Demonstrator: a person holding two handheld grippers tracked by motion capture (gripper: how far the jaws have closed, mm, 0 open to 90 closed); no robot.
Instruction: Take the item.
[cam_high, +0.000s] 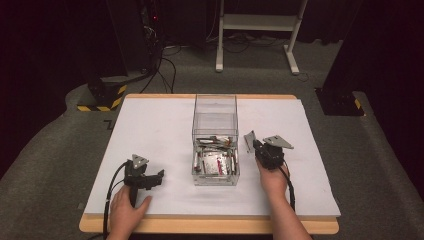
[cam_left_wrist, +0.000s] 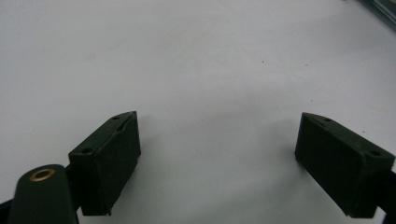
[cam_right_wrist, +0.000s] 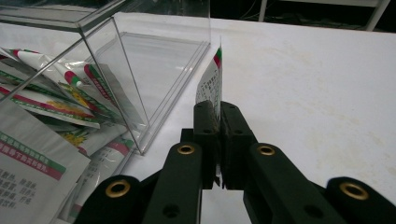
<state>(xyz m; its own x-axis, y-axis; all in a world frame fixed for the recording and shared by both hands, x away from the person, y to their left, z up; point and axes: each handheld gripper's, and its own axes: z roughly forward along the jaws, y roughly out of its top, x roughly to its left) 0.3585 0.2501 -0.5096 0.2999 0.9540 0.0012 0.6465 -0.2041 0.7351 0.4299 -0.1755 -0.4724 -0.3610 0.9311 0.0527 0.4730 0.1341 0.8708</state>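
A clear plastic box (cam_high: 215, 120) stands at the middle of the white table, with several printed sachets (cam_high: 215, 161) piled in its near half. Just right of the box, my right gripper (cam_high: 253, 142) is shut on one white sachet (cam_high: 249, 140) with a red and green edge. That sachet (cam_right_wrist: 211, 81) stands on edge between the closed jaws of my right gripper (cam_right_wrist: 219, 108), beside the box wall (cam_right_wrist: 116, 70). My left gripper (cam_high: 159, 174) rests low on the table at the near left. Its fingers (cam_left_wrist: 109, 151) stand wide open over bare white surface, and nothing is between them.
The white table top (cam_high: 150, 130) has a wooden rim along its near edge. Beyond the table, on the grey floor, are black stands, cables, a yellow-striped base (cam_high: 102, 100) and the white legs of a frame (cam_high: 255, 30).
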